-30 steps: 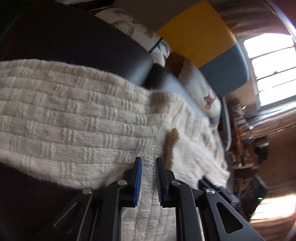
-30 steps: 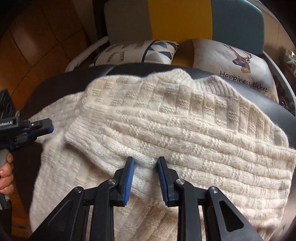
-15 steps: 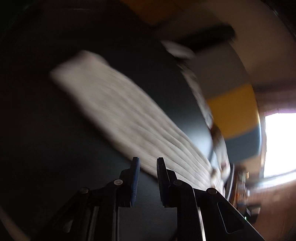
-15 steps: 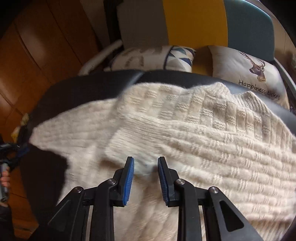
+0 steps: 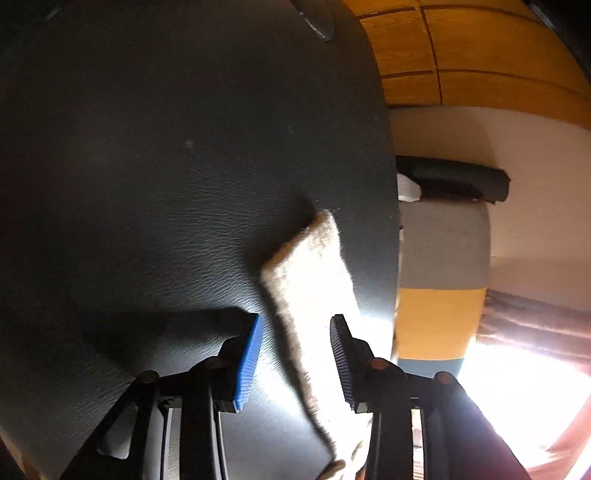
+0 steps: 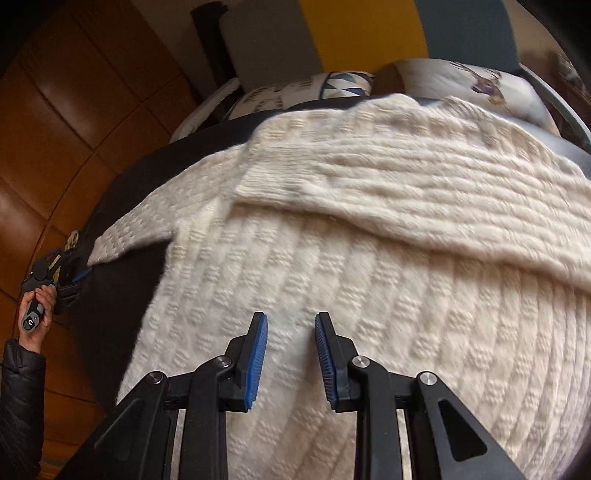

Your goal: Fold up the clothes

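one cream knit sweater [image 6: 369,266] spread flat over a black leather surface [image 5: 155,192], filling most of the ground ahead of and beneath the right gripper [image 6: 291,360]. one sleeve [image 6: 406,184] lies folded across the body, beyond the fingertips and running off to the right. right gripper: jaws part-way apart over the sweater body, blue pads clear of the knit, nothing pinched.

left gripper [image 5: 295,363]: jaws opening, the other sleeve [image 5: 314,295] lying as a narrow strip between them, closer to the right pad; pads not pressing on it. in the right wrist view this gripper [image 6: 62,273] sits far left at that sleeve's end, held by a hand [image 6: 37,306] in a dark quilted cuff.

beyond the sweater: two printed cushions [image 6: 306,90] against a grey, yellow and teal backrest [image 6: 354,33]. no containers seen.
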`<action>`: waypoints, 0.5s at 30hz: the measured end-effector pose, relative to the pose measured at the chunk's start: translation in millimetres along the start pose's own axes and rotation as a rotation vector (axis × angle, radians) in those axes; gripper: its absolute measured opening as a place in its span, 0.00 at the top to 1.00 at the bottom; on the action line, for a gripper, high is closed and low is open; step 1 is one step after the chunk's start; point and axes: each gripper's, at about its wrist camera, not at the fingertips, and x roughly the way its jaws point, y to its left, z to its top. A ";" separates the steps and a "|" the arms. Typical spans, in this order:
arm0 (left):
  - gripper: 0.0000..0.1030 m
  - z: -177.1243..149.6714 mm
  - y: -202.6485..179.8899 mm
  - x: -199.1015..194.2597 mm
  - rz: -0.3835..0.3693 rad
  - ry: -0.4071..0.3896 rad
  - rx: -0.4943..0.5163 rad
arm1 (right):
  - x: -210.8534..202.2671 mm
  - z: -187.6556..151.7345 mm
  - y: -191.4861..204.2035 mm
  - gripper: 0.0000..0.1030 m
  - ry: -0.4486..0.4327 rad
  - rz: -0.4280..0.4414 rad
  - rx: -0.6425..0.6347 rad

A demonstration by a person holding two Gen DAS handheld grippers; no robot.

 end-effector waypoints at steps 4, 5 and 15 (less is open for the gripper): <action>0.60 5.8 -3.0 7.0 -0.020 -0.021 -0.049 | -4.6 -4.7 -10.3 0.74 -0.008 -0.016 0.031; 0.59 6.8 -3.8 7.7 -0.024 -0.030 -0.067 | -4.8 -5.4 -11.9 0.74 -0.008 -0.021 0.033; 0.93 11.0 -11.1 24.2 0.053 -0.094 -0.151 | -3.5 -12.4 -19.8 0.74 -0.029 0.009 0.032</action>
